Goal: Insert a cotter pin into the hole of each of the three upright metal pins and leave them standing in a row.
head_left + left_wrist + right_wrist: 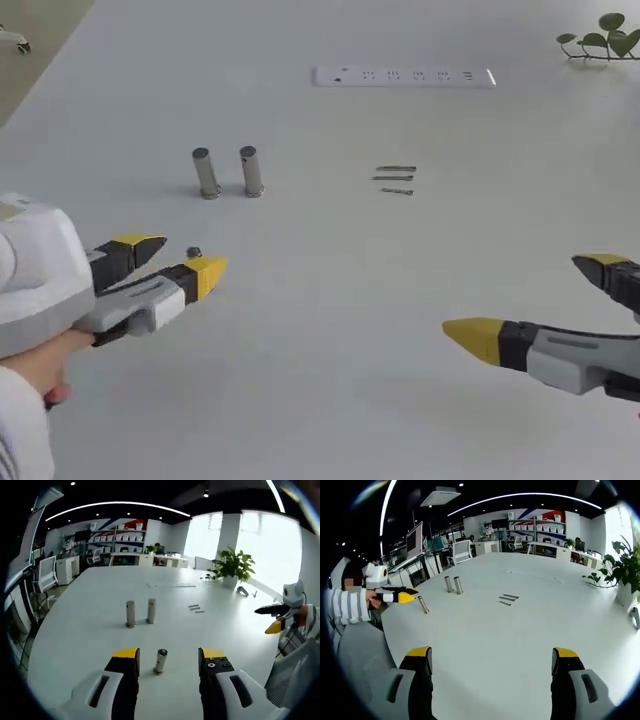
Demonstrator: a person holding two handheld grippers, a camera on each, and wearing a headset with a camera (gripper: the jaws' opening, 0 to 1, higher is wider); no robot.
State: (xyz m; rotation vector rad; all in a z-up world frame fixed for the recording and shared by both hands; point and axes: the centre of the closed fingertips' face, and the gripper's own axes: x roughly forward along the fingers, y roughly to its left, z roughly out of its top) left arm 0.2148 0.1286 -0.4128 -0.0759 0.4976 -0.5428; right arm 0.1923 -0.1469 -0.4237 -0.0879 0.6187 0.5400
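Left gripper (168, 654) open, empty, jaws flanking a lone pin (160, 661) near the pin pair (207, 172); cotter pins (395, 180) right of the pair; right gripper (491, 652) wide open, empty, well apart from it.

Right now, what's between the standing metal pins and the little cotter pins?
Nothing, just bare white table lies between the cotter pins and the standing pin nearest them. The head view shows this stretch plainly.
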